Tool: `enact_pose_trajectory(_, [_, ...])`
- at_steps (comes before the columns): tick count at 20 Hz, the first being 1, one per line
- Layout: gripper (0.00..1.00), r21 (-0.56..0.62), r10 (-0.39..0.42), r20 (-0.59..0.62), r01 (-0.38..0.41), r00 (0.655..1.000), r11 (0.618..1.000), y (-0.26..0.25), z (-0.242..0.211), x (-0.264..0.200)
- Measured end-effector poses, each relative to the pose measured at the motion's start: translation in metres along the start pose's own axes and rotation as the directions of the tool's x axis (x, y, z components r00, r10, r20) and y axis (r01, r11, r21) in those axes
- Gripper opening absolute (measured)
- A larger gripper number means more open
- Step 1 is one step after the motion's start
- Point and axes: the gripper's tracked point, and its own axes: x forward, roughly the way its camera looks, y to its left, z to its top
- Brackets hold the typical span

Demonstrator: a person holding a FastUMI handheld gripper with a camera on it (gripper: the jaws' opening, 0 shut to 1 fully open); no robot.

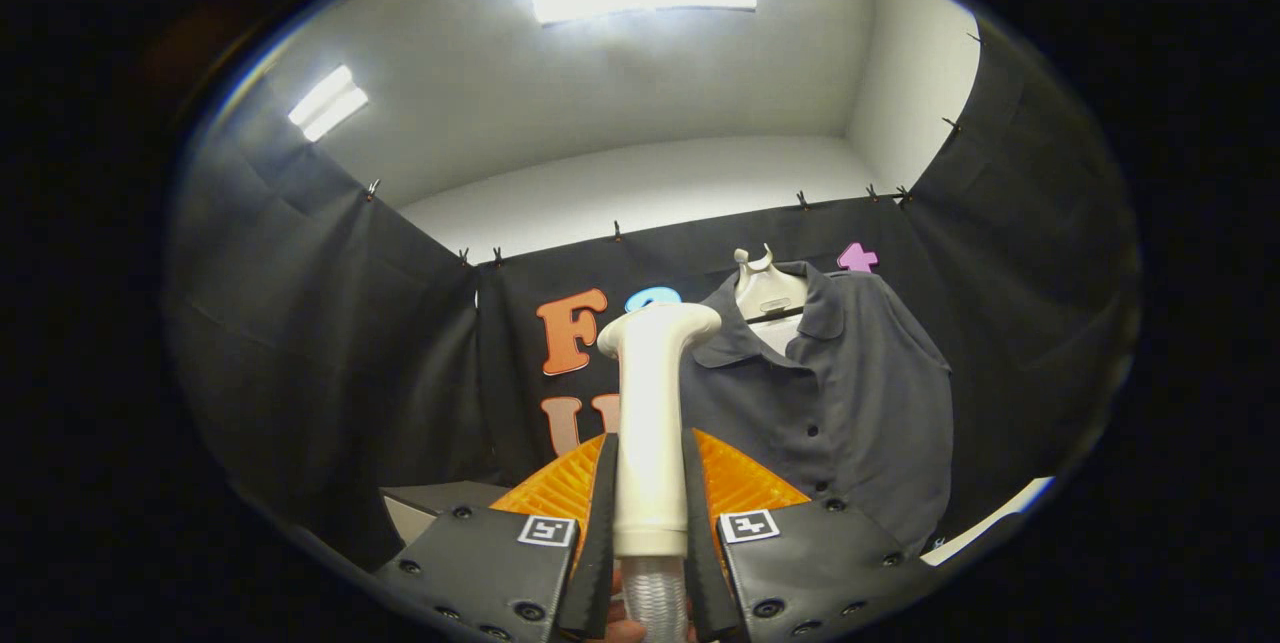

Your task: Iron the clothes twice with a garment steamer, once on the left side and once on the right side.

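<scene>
Steamer (652,423), smooth plastic, clamped in tongs (650,513); shirt (850,403) beyond.

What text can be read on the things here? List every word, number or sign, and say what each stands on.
No readable words or numbers.
Steamer, clamped between the fingers: plain, no marking visible.
Shirt on its hanger: no print or tag visible.
Square markers on the gripper: coded patterns, not text.
</scene>
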Motion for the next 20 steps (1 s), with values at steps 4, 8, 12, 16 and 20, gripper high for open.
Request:
enact_pose_trajectory(4, [0.41,-0.023,-0.025,0.007,0.025,1.000,0.999,-0.003,0.000,0.002])
enact_pose_trajectory(8, [0.48,-0.043,-0.109,0.037,0.110,0.993,0.993,-0.026,0.010,0.002])
enact_pose_trajectory(12, [0.48,-0.015,-0.083,-0.013,0.083,0.996,0.996,-0.023,-0.007,0.007])
enact_pose_trajectory(16, [0.42,-0.006,-0.059,-0.087,0.059,0.994,0.998,-0.028,-0.037,0.022])
enact_pose_trajectory(20, [0.42,-0.069,-0.125,-0.116,0.117,0.985,0.991,-0.064,-0.064,0.047])
